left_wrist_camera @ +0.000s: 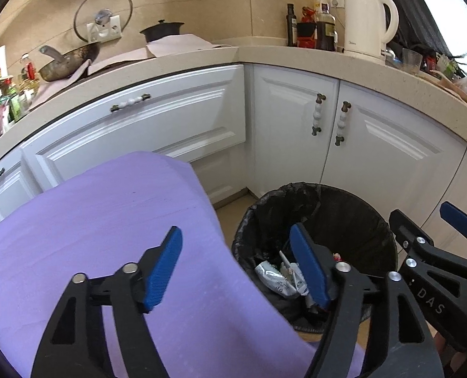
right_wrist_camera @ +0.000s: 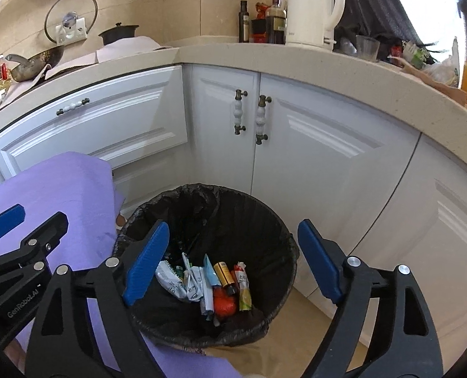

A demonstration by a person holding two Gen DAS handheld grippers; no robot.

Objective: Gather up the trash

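Observation:
A black-lined trash bin (right_wrist_camera: 264, 220) stands on the floor in the cabinet corner; it also shows in the left wrist view (left_wrist_camera: 343, 208). In it lie several wrappers (right_wrist_camera: 176, 278), a small yellow bottle (right_wrist_camera: 223, 272), a red piece (right_wrist_camera: 225, 304) and a yellow-green sachet (right_wrist_camera: 244, 296). My right gripper (right_wrist_camera: 236, 264) is open and empty above the bin. My left gripper (left_wrist_camera: 238, 266) is open and empty over the edge of the purple surface (left_wrist_camera: 107, 220), beside the bin. Each gripper shows in the other's view: the left gripper (right_wrist_camera: 16, 223) and the right gripper (left_wrist_camera: 435, 223).
White cabinet doors (right_wrist_camera: 327, 163) curve behind the bin under a beige countertop (right_wrist_camera: 343, 66). On it stand a white kettle (right_wrist_camera: 312, 9), bottles (right_wrist_camera: 276, 19), a glass (right_wrist_camera: 367, 47), a wok (left_wrist_camera: 66, 63) and a black pot (left_wrist_camera: 162, 30). The purple surface (right_wrist_camera: 60, 195) fills the lower left.

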